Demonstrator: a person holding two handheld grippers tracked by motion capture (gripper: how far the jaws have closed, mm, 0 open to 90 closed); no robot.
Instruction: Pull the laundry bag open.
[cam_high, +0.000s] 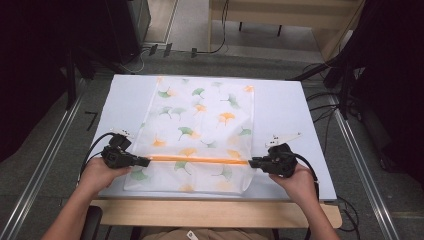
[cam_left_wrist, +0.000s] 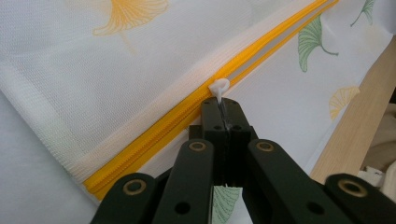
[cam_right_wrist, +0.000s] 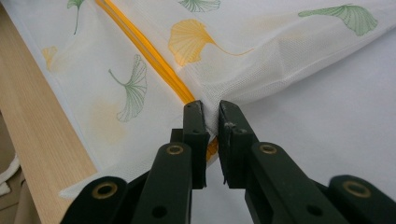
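A white mesh bag (cam_high: 200, 125) printed with green and orange ginkgo leaves lies flat on the white table top (cam_high: 285, 105). An orange zipper (cam_high: 200, 160) runs across it near the front. My left gripper (cam_high: 147, 161) is at the zipper's left end, shut on the small white zipper pull (cam_left_wrist: 219, 87). In the left gripper view the zipper (cam_left_wrist: 154, 135) is closed behind the pull and parted beyond it. My right gripper (cam_high: 251, 162) is at the zipper's right end. There its jaws (cam_right_wrist: 211, 112) pinch the bag's fabric (cam_right_wrist: 280, 51) beside the zipper (cam_right_wrist: 144, 51).
The table's wooden front edge (cam_high: 215, 212) runs just below the bag. Metal rails (cam_high: 45, 160) flank the table. Cables (cam_high: 325, 100) lie on the floor at the right. Dark equipment stands at the back left and right.
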